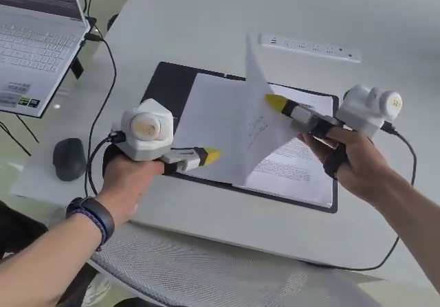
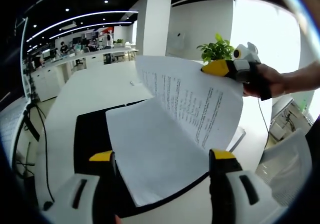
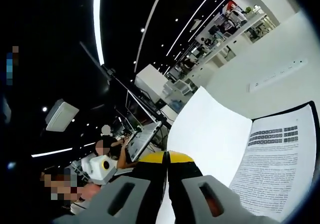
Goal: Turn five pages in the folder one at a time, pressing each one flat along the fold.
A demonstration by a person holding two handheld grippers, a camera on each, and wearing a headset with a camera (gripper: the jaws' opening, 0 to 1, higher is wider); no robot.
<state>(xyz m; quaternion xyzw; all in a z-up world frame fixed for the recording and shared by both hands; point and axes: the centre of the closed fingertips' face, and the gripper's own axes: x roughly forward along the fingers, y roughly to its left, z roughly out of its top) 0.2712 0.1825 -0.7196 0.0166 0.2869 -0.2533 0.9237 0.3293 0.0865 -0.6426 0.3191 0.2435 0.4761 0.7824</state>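
A black folder [image 1: 168, 80] lies open on the white table, with a blank page [image 1: 206, 111] flat on its left half and a printed page [image 1: 295, 166] on its right. One printed page [image 1: 258, 125] stands lifted above the fold, curling over toward the left. My right gripper [image 1: 276, 102] is shut on that page's free edge, and its jaws [image 3: 166, 157] meet on the white sheet [image 3: 210, 129]. My left gripper [image 1: 208, 156] hovers open at the folder's near edge, its jaws [image 2: 162, 156] wide apart over the blank page [image 2: 150, 154], touching nothing.
A laptop [image 1: 34, 39] stands at the far left with a dark mouse [image 1: 69, 158] and cable beside it. A white power strip [image 1: 309, 47] lies behind the folder. A grey mesh chair [image 1: 206, 266] sits below the table's near edge.
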